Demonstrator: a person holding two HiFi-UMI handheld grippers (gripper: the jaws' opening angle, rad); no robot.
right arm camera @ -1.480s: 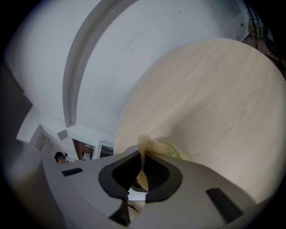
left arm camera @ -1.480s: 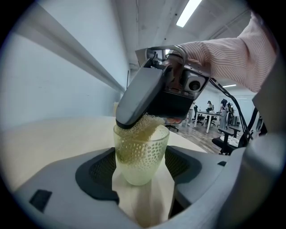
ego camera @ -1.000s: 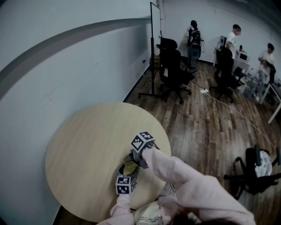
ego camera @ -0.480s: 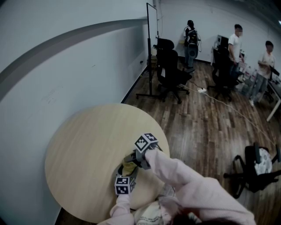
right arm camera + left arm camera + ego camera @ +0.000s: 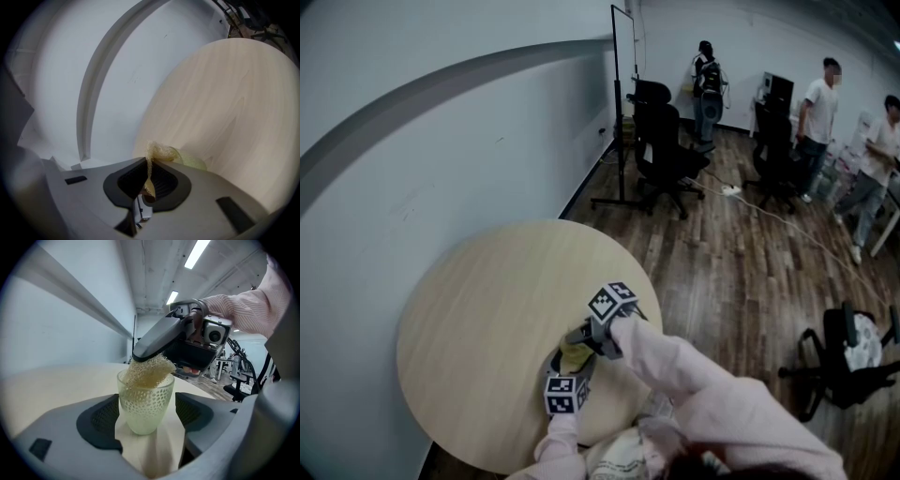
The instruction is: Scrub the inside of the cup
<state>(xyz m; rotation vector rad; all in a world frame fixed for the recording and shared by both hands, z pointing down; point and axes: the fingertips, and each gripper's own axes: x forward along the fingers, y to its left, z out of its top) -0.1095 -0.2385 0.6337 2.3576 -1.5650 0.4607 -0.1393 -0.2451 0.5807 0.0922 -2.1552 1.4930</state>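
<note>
Looking along the left gripper (image 5: 147,414), I have the cup (image 5: 145,404) standing upright on the round table (image 5: 47,380), directly between its two jaws. Those jaws have just been opening and now stand wide. The dark pads sit just beside the cup's walls without pressing on them, and a thin gap shows on the right side. The cup is pale, see-through green, and it narrows toward its base.

The right gripper (image 5: 149,355) comes in from above and to the right, tilted downward over the cup. Its jaws are closed tight on a yellow mesh sponge (image 5: 147,372). The lower end of the sponge is pushed into the cup's mouth and fills most of the opening. In the right gripper view the sponge is a thin strip pinched between the pads, running forward to the cup's rim.

From the head view, both grippers meet at the near side of the table, close to its edge. The left one lies nearest my operator's body and the right one reaches in just beyond it, on an arm in a pink sleeve (image 5: 675,366). Past the table I see a wood floor (image 5: 741,272), black office chairs (image 5: 670,155) and a few people (image 5: 820,103) standing at the far end of the room.
</note>
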